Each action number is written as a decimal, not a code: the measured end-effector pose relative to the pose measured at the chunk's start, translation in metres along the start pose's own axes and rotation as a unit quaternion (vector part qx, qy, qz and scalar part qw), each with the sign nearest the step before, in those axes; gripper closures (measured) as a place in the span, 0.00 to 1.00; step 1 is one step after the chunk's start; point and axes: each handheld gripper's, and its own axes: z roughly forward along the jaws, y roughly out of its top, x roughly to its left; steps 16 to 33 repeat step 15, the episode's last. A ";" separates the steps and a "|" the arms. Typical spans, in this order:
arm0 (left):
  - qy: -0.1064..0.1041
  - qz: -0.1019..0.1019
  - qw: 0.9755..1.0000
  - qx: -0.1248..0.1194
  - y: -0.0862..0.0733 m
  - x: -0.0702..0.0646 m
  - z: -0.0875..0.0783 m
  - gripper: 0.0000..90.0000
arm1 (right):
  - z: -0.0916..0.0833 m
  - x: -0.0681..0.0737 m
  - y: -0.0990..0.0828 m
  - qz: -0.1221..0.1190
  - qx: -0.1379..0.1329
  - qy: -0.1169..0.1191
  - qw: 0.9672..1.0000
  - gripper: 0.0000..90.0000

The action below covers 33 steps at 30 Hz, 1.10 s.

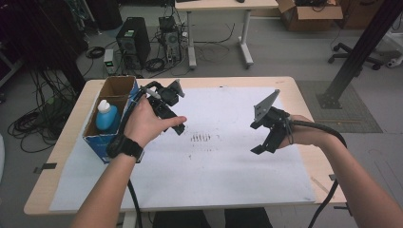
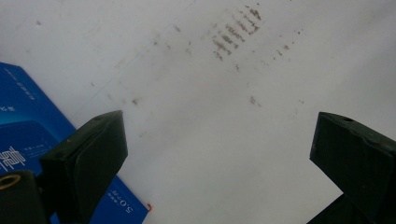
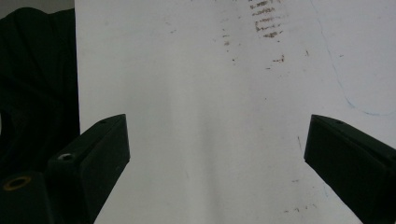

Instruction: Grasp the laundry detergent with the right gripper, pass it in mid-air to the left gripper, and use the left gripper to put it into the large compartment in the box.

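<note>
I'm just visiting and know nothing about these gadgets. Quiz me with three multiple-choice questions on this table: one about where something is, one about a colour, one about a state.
1. Where does the blue bottle stand?
A. inside the open cardboard box at the table's left edge
B. on the white sheet between the hands
C. on the floor

2. What colour is the bottle's cap?
A. red
B. white
C. black

3. How do the jaws of the left gripper stand?
A. clamped on the bottle
B. shut with nothing between them
C. wide apart over the white sheet with nothing between them

Answers:
1 A: the high view shows the bottle in the box's near compartment.
2 B: a white cap tops the blue body.
3 C: the left gripper view shows bare, smudged paper between the two jaws.
</note>
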 end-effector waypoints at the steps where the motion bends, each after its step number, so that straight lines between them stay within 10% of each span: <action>1: -0.001 0.001 1.000 0.001 0.000 -0.001 0.001 0.05 | 0.000 0.000 0.000 0.000 0.000 0.000 1.000 0.07; 33: -0.009 0.001 1.000 0.006 0.001 -0.004 0.007 0.05 | -0.001 0.000 -0.003 0.007 -0.003 0.000 1.000 0.07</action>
